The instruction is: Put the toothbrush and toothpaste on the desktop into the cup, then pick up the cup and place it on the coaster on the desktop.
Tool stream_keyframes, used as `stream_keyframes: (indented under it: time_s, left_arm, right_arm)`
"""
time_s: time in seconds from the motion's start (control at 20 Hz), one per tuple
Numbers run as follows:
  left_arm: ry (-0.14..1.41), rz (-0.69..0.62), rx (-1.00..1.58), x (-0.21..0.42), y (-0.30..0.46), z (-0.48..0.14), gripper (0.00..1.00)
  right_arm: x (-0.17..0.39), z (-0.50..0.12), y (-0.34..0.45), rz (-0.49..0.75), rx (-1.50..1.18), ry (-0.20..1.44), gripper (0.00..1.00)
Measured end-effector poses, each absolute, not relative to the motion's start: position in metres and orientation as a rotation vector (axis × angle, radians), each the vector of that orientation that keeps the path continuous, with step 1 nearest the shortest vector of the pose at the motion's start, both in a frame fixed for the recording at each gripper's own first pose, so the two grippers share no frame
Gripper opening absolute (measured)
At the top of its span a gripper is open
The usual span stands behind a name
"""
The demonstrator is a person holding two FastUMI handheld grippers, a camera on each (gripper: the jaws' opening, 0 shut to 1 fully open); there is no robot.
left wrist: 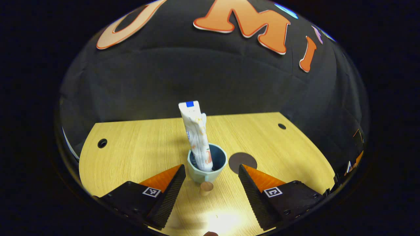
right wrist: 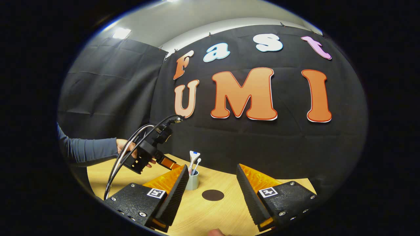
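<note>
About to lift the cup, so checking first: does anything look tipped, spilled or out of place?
Nothing stands out. The cup stands upright on the table, toothpaste and toothbrush inside, the coaster beside it.

Left gripper (left wrist: pixel 211 175) at lower centre of left gripper view, fingers spread wide. Right gripper (right wrist: pixel 212 182) likewise spread, low in right gripper view; hand (right wrist: pixel 131 150) at left.
</note>
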State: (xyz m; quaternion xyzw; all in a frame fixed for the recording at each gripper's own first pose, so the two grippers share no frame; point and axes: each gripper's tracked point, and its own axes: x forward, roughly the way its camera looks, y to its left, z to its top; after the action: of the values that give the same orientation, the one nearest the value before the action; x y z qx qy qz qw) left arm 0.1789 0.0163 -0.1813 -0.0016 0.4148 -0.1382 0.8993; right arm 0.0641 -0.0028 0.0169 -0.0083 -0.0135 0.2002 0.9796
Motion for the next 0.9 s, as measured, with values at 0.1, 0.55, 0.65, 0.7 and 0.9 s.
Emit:
stream_keyframes:
  time_s: [0.1, 0.55, 0.65, 0.7, 0.9]
  left_arm:
    - [0.926, -0.286, 0.027, 0.179, 0.018, -0.200, 0.97]
    - [1.114, -0.259, 0.054, 0.168, 0.016, -0.254, 0.88]
    - [1.133, -0.252, 0.067, 0.168, 0.019, -0.262, 0.83]
    - [1.136, -0.244, 0.070, 0.168, 0.020, -0.264, 0.80]
    - [1.178, -0.227, 0.096, 0.161, 0.028, -0.274, 0.58]
  right_arm:
    - [0.054, 0.011, -0.012, 0.392, -0.025, -0.023, 0.89]
    - [0.043, -0.001, -0.023, 0.369, -0.025, 0.013, 0.92]
    - [0.042, -0.001, -0.023, 0.373, -0.021, 0.012, 0.92]
    - [0.042, -0.003, -0.025, 0.372, -0.017, 0.015, 0.92]
    - [0.045, -0.009, -0.025, 0.370, 0.005, 0.036, 0.92]
